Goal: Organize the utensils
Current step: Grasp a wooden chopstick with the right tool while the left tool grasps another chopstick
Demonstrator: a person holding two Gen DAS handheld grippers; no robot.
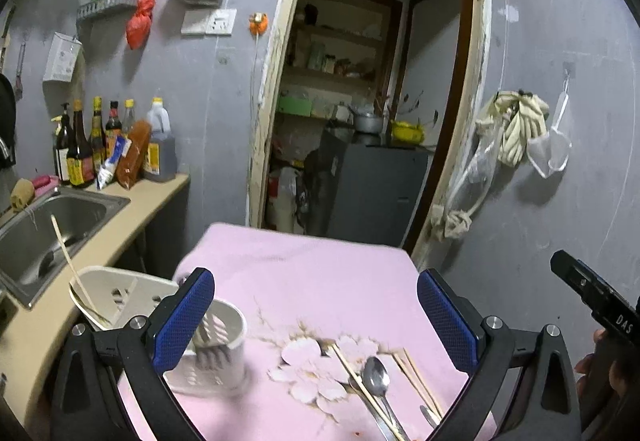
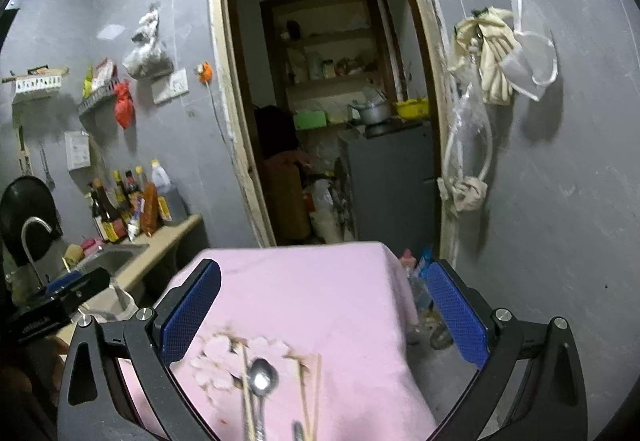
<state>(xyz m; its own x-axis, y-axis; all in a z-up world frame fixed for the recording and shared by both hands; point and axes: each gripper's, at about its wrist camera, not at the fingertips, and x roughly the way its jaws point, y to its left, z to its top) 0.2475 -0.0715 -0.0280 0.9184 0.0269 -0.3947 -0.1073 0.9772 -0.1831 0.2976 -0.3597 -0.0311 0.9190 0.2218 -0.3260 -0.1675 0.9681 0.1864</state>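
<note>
Currently a shiny metal spoon (image 1: pixel 376 377) and wooden chopsticks (image 1: pixel 418 375) lie loose on the pink floral cloth (image 1: pixel 320 273). Left gripper (image 1: pixel 316 317) and right gripper (image 2: pixel 324 317) both gape wide, empty. Only the left view shows the white slotted holder (image 1: pixel 218 349).

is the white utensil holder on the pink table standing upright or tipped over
Upright. The white utensil holder stands on its base on the pink tablecloth, with its open top facing up. Whether anything is inside cannot be told.

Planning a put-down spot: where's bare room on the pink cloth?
Free: the far half of the pink floral tablecloth, up to the doorway-side edge. Crowded: the near end, with the white slotted plastic utensil holder at left, the metal spoon and wooden chopsticks at right.
</note>
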